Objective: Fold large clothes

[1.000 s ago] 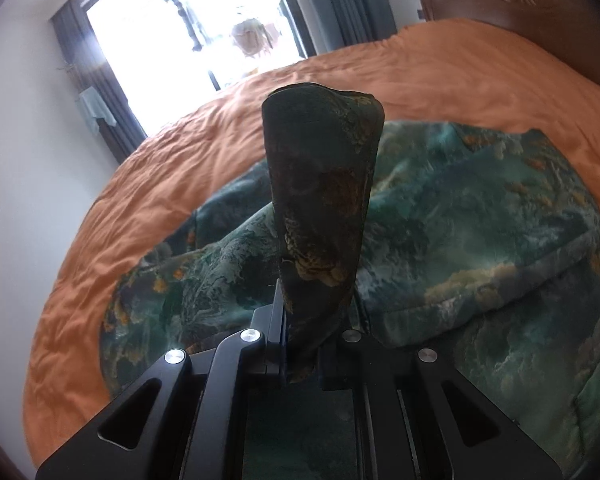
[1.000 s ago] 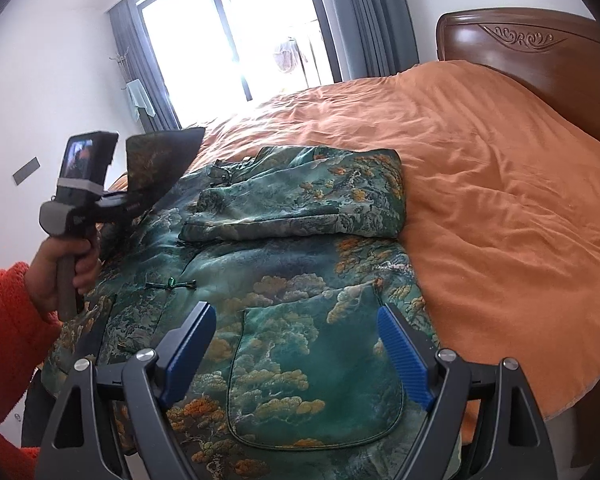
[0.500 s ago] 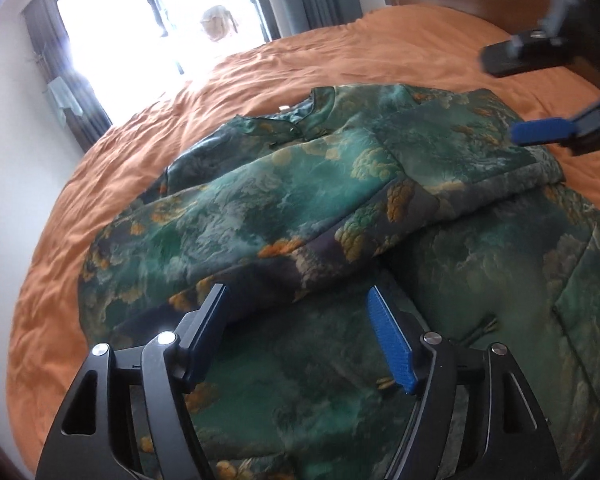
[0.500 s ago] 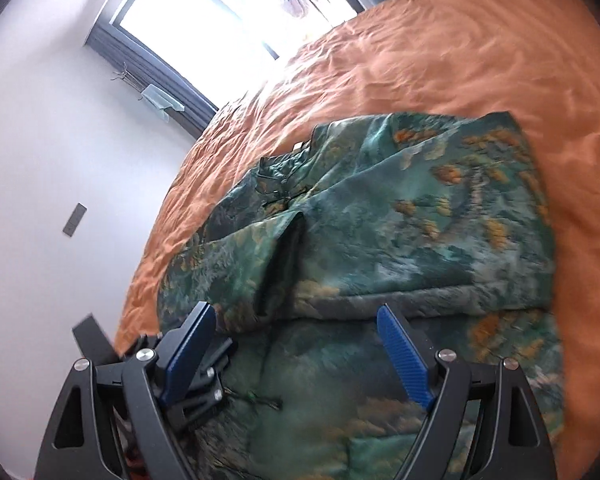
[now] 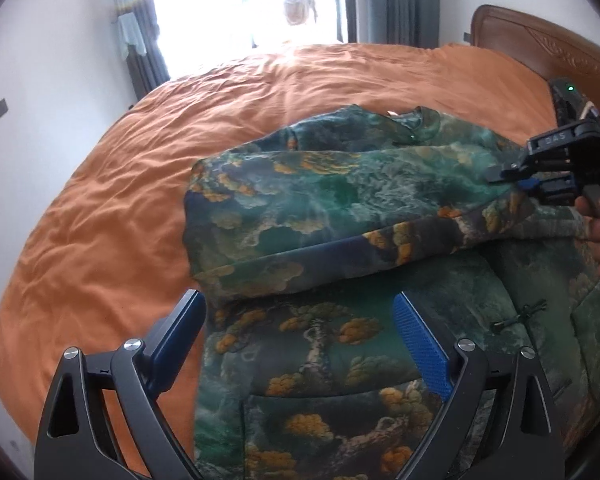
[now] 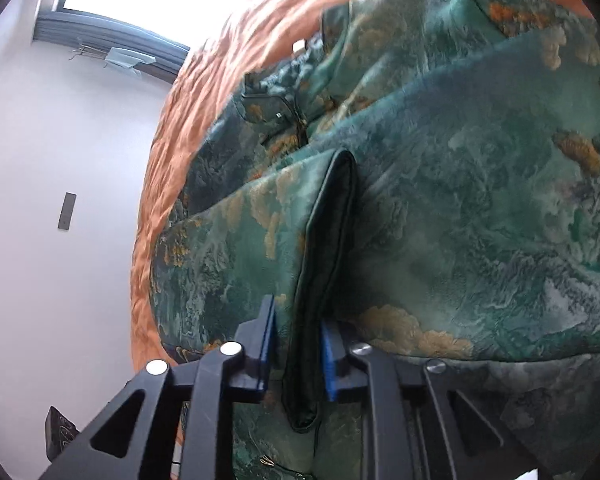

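A large green brocade jacket [image 5: 340, 344] with orange cloud and tree patterns lies on the orange bedspread [image 5: 112, 208]. Its left sleeve [image 5: 340, 216] is folded across the chest. My left gripper [image 5: 300, 340] is open and empty, just above the jacket's lower front below the sleeve. My right gripper [image 6: 296, 344] is shut on the sleeve's dark-lined cuff [image 6: 320, 280]. In the left wrist view the right gripper [image 5: 516, 182] sits at the sleeve's right end, held by a hand.
A carved wooden headboard [image 5: 540, 44] stands at the far right of the bed. A bright window [image 5: 292, 0] with grey curtains is behind the bed. White wall [image 6: 60, 160] runs along the bed's left side.
My left gripper has let go of the sleeve, opened and drawn back toward the jacket's lower front. My right gripper has moved in and closed on the sleeve's cuff.
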